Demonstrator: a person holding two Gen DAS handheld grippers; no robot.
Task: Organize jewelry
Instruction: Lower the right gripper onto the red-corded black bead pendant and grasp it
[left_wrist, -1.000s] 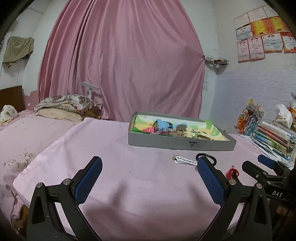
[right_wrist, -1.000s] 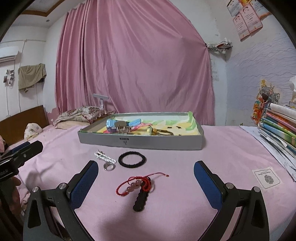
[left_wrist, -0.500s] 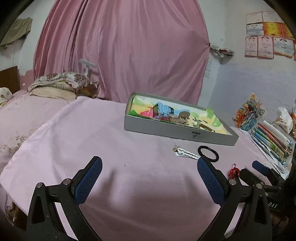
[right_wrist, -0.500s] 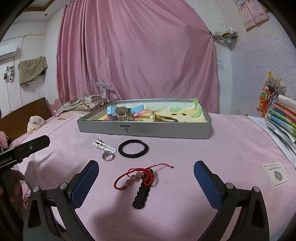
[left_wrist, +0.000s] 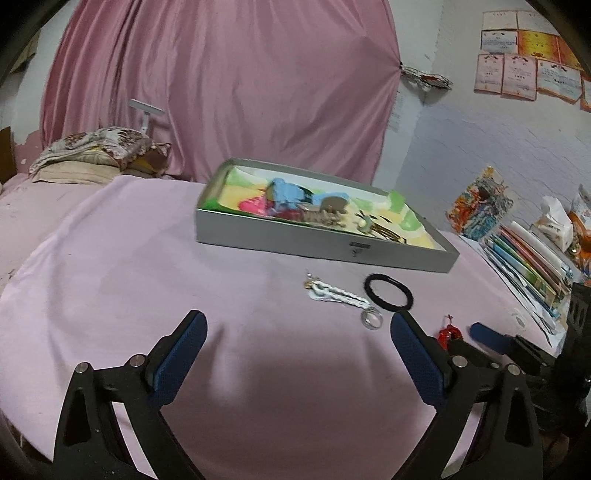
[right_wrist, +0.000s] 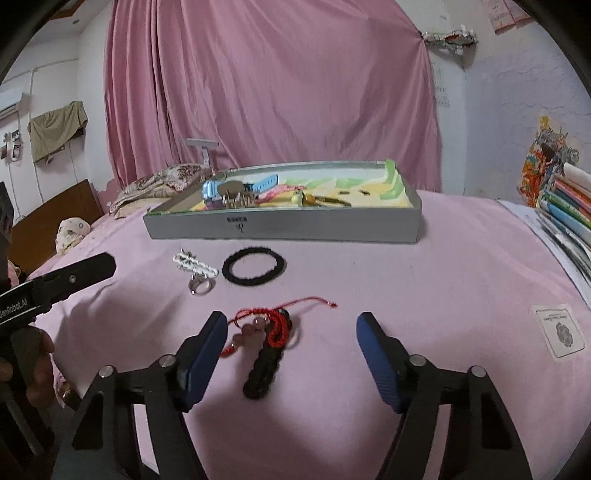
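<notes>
On the pink cloth (right_wrist: 424, 295), right tongs (right_wrist: 288, 332) closing around red bracelet (right_wrist: 275, 325), untouched, left tongs (left_wrist: 295, 332) apart.

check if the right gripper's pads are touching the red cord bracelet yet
Apart. In the right wrist view the right gripper is closing, with the red cord bracelet between its pads, and pink cloth shows on both sides of the bracelet.

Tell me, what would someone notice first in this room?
Probably the big pink curtain filling the wall behind the table. Next, the gray box of trinkets on the pink cloth, with a black hair tie just in front. Nearest, the right gripper is closing around a red cord bracelet, not yet touching.
</notes>
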